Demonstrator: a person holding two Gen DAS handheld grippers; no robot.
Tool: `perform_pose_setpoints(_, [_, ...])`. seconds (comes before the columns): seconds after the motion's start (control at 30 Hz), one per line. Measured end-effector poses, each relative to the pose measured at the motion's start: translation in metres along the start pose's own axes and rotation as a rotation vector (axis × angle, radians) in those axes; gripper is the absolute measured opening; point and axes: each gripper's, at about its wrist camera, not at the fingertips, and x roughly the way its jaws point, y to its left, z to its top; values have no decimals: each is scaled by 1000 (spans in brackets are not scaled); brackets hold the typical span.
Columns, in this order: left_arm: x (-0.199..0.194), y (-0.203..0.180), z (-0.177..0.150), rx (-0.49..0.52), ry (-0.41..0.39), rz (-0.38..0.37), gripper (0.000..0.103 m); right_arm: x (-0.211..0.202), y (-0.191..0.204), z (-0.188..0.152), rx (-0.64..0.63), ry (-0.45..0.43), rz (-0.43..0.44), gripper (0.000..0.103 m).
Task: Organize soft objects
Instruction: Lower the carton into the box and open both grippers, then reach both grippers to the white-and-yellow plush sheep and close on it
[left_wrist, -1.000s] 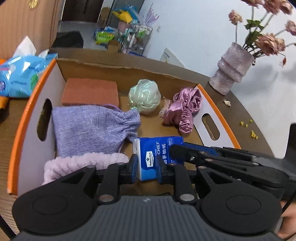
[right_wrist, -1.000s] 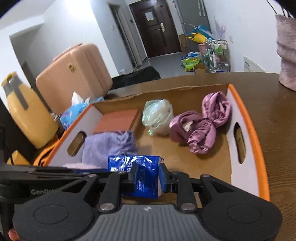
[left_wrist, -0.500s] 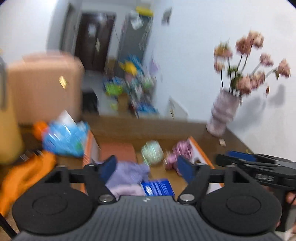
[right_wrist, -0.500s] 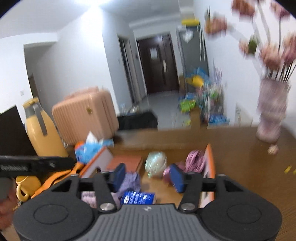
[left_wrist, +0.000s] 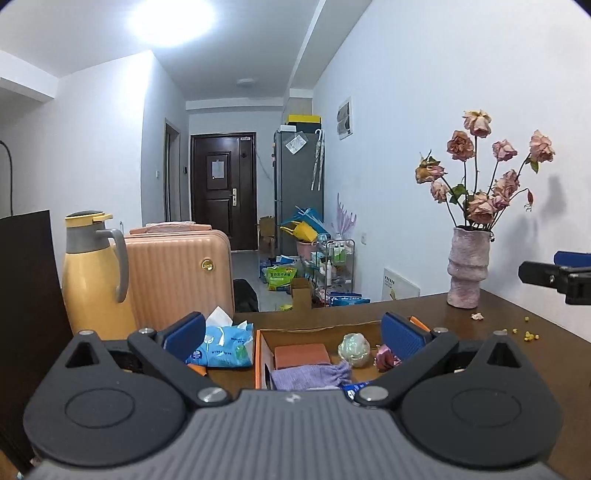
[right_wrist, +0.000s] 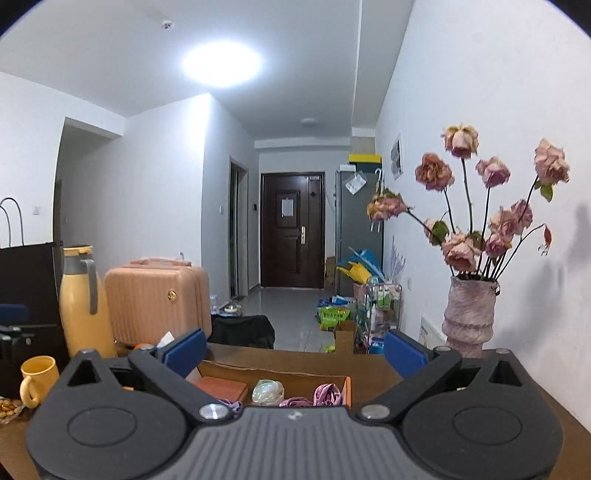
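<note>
The orange-rimmed cardboard box (left_wrist: 263, 354) on the brown table (left_wrist: 509, 354) holds a lilac pouch (left_wrist: 310, 374), terracotta sponge (left_wrist: 301, 354), pale mesh ball (left_wrist: 354, 345) and pink scrunchie (left_wrist: 386, 358). Left gripper (left_wrist: 293, 334) and right gripper (right_wrist: 295, 349) hover above, both spread wide and empty. A tissue pack (left_wrist: 221, 349) sits just left of the box; a vase (left_wrist: 467, 273) stands well right.

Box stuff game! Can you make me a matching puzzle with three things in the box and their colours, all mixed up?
Things:
1. sponge
2. pouch
3. scrunchie

Colours:
a. pink
b. brick orange
c. lilac

Pairs: 1-b, 2-c, 3-a. All three lie in the box.
</note>
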Motion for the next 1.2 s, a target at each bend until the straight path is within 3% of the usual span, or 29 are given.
perform_pose_setpoints(0.2, [-28, 7, -21, -43, -3, 13, 103, -32, 0, -17, 4, -31, -10, 103])
perform_pose_setpoints(0.47, [-58, -6, -108, -101, 117, -46, 103, -84, 11, -106, 1, 51, 15, 103])
perform_pose_setpoints(0.63, [-64, -8, -146, -107, 191, -53, 103, -93, 33, -155, -46, 137, 53, 103])
perform_pose_setpoints(0.8, [-51, 9, -145, -140, 201, 1, 103, -71, 54, -173, -17, 206, 108, 103])
perform_pose_setpoints(1.0, [-23, 24, -147, -181, 253, 6, 103, -21, 91, -173, -73, 268, 152, 100])
perform_pose_setpoints(1.1, [-11, 30, -150, -183, 270, 2, 103, 10, 104, -175, -85, 306, 153, 94])
perform_pose_setpoints(1.2, [-1, 34, -151, -175, 266, -6, 103, 34, 111, -177, -80, 334, 115, 80])
